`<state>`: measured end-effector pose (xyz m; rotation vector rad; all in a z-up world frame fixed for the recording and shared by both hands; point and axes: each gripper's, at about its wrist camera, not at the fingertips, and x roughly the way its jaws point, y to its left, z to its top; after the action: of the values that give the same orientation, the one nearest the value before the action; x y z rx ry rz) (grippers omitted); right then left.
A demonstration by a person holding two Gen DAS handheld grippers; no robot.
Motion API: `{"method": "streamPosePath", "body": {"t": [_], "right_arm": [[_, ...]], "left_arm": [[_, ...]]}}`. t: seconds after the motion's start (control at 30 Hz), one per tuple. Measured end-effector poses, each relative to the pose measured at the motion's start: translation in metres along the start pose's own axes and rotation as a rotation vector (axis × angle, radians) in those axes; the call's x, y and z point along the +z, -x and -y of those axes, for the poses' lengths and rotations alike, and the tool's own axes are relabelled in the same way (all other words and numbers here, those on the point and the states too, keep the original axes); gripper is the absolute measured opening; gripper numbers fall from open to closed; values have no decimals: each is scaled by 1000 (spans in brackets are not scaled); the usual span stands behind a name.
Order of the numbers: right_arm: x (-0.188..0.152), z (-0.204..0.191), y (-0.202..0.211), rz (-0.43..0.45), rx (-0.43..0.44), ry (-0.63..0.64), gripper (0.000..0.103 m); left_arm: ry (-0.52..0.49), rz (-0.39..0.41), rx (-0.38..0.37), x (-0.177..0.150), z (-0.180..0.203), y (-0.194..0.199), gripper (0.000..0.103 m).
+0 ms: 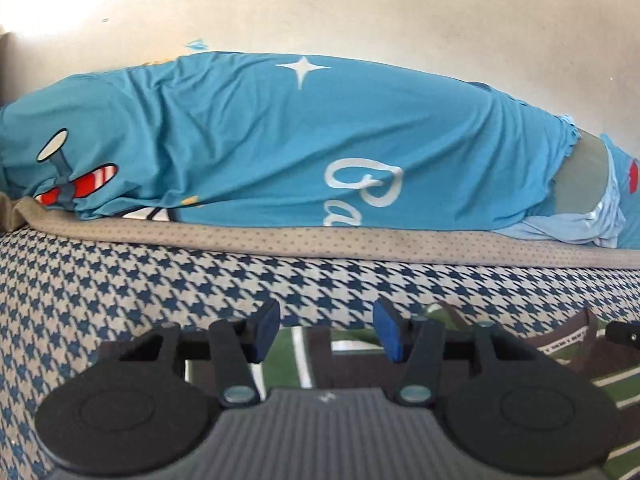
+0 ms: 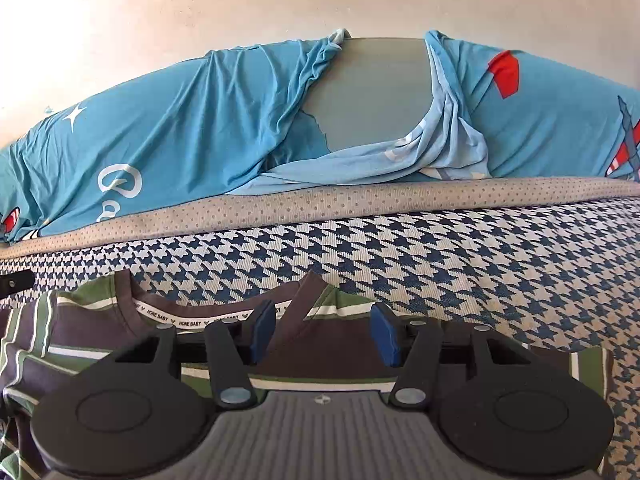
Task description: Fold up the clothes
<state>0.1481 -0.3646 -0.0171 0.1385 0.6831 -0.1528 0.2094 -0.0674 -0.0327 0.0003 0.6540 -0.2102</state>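
- One small striped shirt (image 2: 120, 336), made of green, brown and white cloth, is lying flat on the near part of the bed, with its neck hole pointing to the far side.
- A white tape with tiny words on it is running inside the brown collar (image 2: 192, 316) of the shirt.
- One left gripper (image 1: 326, 330) is hanging over the left part of the shirt. Its two blue pads (image 1: 267, 330) are standing apart, and no cloth is between them.
- One right gripper (image 2: 324, 330) is hanging over the right shoulder of the shirt, just right of the collar. Its two blue pads (image 2: 384, 334) are standing apart too, and they are not pinching anything.
- A black bit of the left gripper is peeking in at the left edge of the right wrist view.
- One blue and white checked bed cover (image 2: 440, 264) is lying under the shirt.
- One grey dotted strip of cloth (image 1: 280, 240) is running along the far edge of the checked cover.
- One big blue sheet (image 1: 260, 140) with a white star, white curly letters and red striped shapes is bunching up at the far side, by one pale wall (image 1: 360, 8).
- One flat grey-green panel (image 2: 376, 92) is showing through a gap in the blue sheet.
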Motion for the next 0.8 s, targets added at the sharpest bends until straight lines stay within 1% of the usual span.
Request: {"method": "streamPosePath", "body": {"t": [0.17,0.27,0.43,0.53,0.63,0.73,0.8], "right_arm": [[1,-2,-11,-12,24,29,52],[1,-5,-17,-15,24,52,52],[1,-5,-26,-13,25,76,53],[3,-3,-32,-13,29,83,53],[4,0,-37,-36,43,77,53],[3,-2,-38,-47,46,105,56],[2,-5,-38,-50,46,128,56]], "left_arm": [[-82,-25,-60,-9,24,-16,50],[-130,-33,-66,-14,35,-23,53],[-143,-40,-102,-15,41,-33,54],[-155,-47,-147,-13,44,-39,57],[-187,-65,-175,-14,48,-44,58],[-211,-83,-181,-17,52,-50,58],[-201,-87,-192,-16,50,-51,58]]}}
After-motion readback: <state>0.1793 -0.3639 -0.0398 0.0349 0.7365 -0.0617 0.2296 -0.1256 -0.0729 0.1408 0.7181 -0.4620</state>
